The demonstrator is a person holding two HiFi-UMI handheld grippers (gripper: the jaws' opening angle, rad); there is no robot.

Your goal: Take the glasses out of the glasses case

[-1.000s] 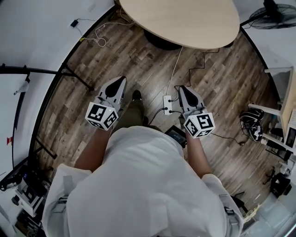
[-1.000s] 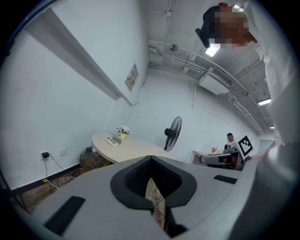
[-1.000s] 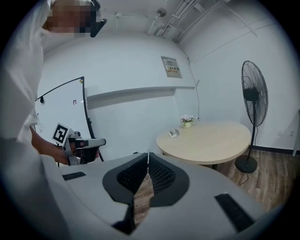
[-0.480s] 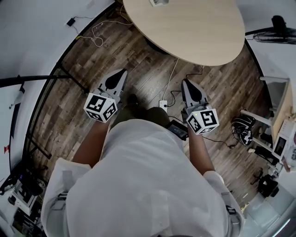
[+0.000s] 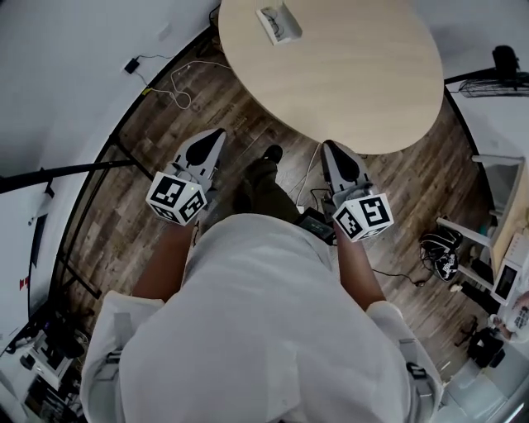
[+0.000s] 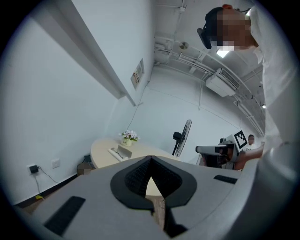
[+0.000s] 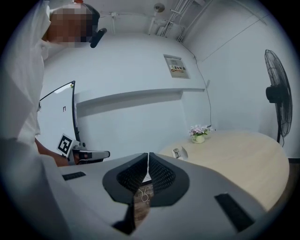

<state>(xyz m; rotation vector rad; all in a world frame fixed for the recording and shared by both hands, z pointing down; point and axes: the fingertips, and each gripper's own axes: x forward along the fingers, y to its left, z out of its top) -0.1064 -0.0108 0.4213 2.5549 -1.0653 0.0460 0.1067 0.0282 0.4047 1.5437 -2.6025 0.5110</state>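
Note:
A white glasses case [image 5: 277, 22] lies open on the far side of the round wooden table [image 5: 347, 83], with dark glasses inside it. It also shows small in the left gripper view as the case [image 6: 118, 152] and in the right gripper view as the case [image 7: 178, 152]. My left gripper [image 5: 216, 132] and right gripper [image 5: 327, 145] are held over the floor just short of the table's near edge, well away from the case. Both are shut and hold nothing, seen at the left gripper [image 6: 150, 158] and the right gripper [image 7: 148, 154].
A small flower pot [image 6: 128, 137] stands on the table behind the case. A standing fan [image 5: 504, 66] is at the right, cables [image 5: 178, 74] trail over the wooden floor at the left, and bags and gear [image 5: 442, 248] crowd the right side.
The person has stepped forward, so the table and the case have come nearer and further into view. Both grippers stay shut and empty at the same height.

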